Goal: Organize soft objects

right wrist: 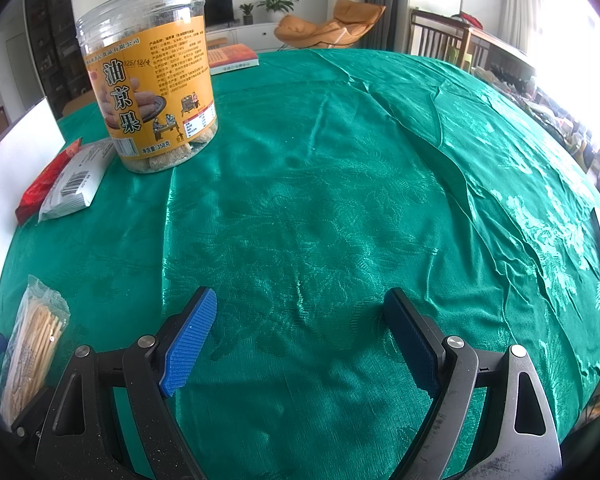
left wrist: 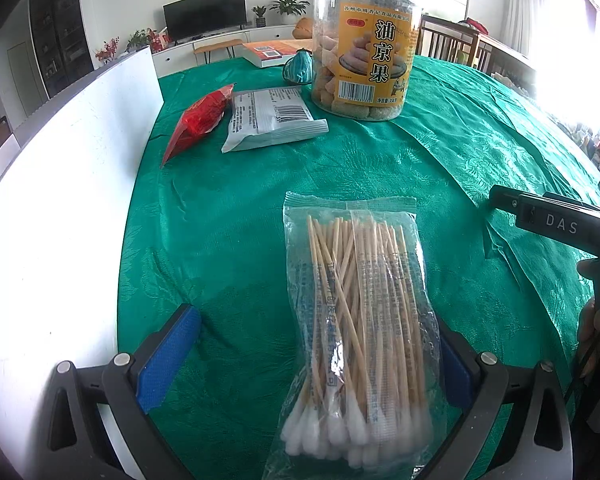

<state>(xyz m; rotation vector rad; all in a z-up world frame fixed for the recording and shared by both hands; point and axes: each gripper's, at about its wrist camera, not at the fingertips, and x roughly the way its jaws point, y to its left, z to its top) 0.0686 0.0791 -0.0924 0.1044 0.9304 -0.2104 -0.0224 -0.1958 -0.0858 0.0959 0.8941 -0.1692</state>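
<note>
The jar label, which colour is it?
The label is orange-yellow with black characters; the right wrist view shows it best.

Right tongs [right wrist: 300,332] gape wide over bare green tablecloth [right wrist: 340,200], snack jar [right wrist: 148,96] far left.

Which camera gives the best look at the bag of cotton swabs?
The left wrist view. There the bag of cotton swabs lies whole on the green tablecloth, between the open left gripper fingers. The right wrist view catches only part of it at the left edge.
</note>
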